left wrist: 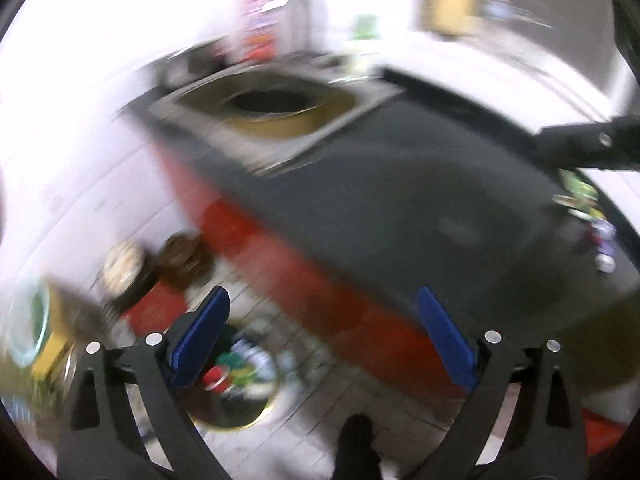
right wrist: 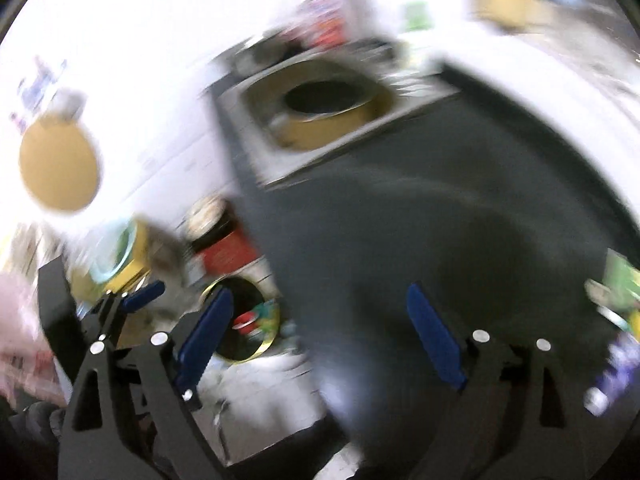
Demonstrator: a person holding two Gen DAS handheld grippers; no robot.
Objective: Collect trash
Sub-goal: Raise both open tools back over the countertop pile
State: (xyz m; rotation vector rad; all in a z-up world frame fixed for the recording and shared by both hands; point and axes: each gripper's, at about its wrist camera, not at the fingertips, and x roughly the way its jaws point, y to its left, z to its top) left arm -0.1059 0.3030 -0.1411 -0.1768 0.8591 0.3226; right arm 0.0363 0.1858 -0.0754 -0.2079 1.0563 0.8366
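dark table [left wrist: 400, 208] centre, gold-rimmed well far | floor bin [left wrist: 232, 384] near left, open to take wrappers | trash [left wrist: 580, 196] far right on table edge | left gripper [left wrist: 320, 336], right gripper [right wrist: 320, 336] spread wide, empty, poised for pickup

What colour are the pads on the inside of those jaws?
Blue pads on black frames; clearest in the left wrist view, though both frames are blurred.

Bare dark tabletop [right wrist: 400, 240] ahead; wrappers [right wrist: 618, 280] at right edge, bin [right wrist: 240, 320] below left.
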